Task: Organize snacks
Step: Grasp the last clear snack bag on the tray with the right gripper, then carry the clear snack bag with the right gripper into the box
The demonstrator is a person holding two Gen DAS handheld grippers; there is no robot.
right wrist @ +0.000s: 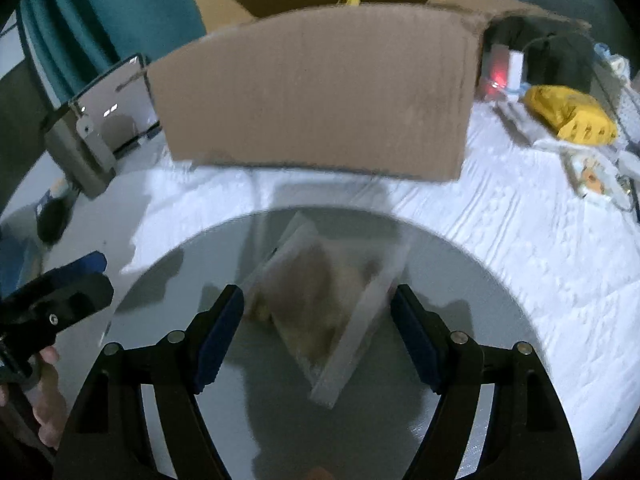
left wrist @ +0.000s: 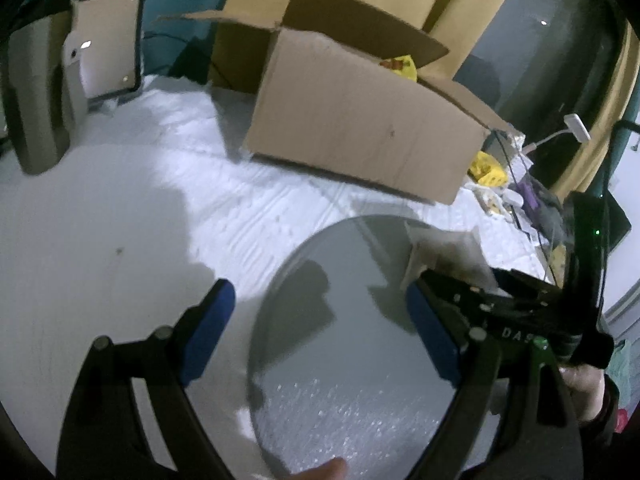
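A clear snack packet with brown contents lies on a round grey plate. My right gripper is open, its blue pads on either side of the packet, not touching it. The packet shows in the left wrist view, partly behind the right gripper's body. My left gripper is open and empty over the plate's left edge. An open cardboard box stands behind the plate, with a yellow snack bag inside.
A white cloth covers the table. A yellow bag and small packets lie to the right of the box with cables. A grey device and a tablet stand at the left.
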